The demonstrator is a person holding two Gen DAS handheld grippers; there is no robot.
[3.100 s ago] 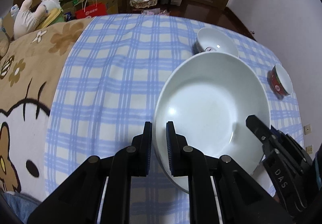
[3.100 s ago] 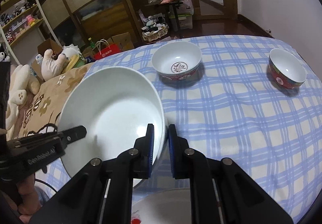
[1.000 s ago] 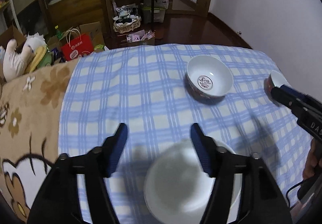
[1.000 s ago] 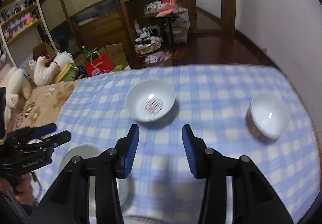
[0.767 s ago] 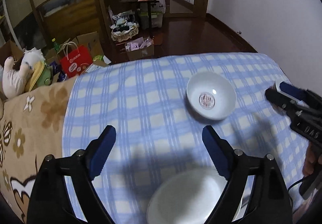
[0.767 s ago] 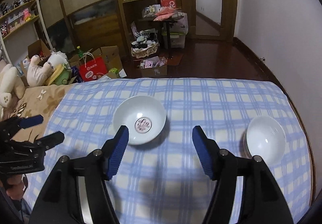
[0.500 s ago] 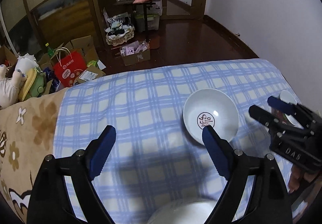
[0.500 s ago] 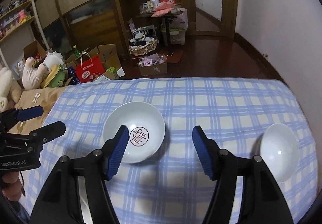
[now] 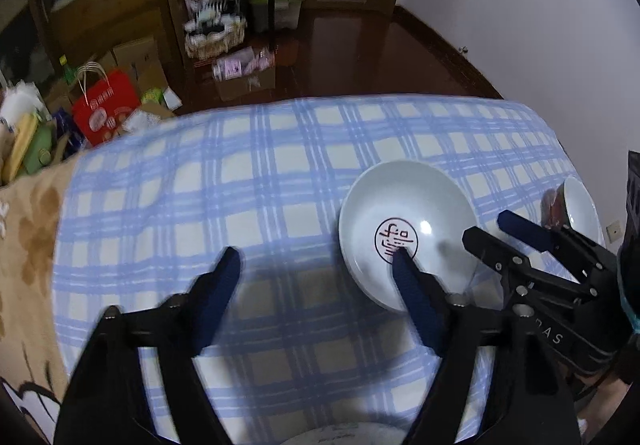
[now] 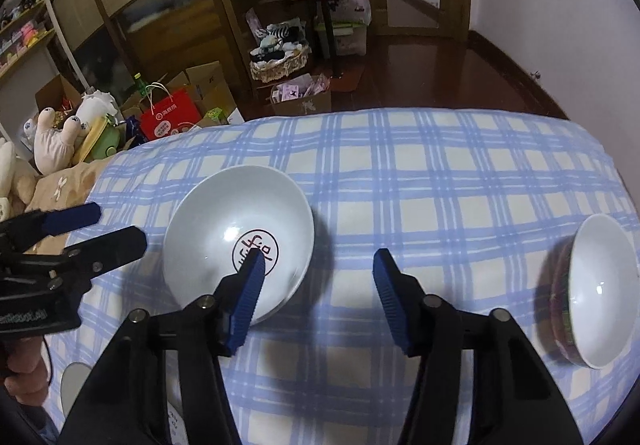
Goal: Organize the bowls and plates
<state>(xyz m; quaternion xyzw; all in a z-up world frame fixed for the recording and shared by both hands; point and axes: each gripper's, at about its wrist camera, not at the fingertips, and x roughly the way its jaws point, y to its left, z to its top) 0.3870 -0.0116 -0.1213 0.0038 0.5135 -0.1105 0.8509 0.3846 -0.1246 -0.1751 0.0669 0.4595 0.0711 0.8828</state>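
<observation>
Both claws are spread wide and empty – the left claw [image 9: 316,257] and right claw [image 10: 318,257] are held above the large white bowl [image 10: 238,241], which rests on the checked cloth [image 10: 420,181]. The small red-sided bowl [image 10: 592,289] sits well apart, near the right edge. A one-sided rim pinch on soft bedding could tip the large bowl – or let it slip

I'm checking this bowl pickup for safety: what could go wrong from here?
Both open grippers, left and right, head for the same white bowl with the red mark, so they might collide. The checked cloth looks soft, so a nudged rim could tip the bowl. The red-sided bowl sits near the cloth's right edge, where a swing could knock it off.
</observation>
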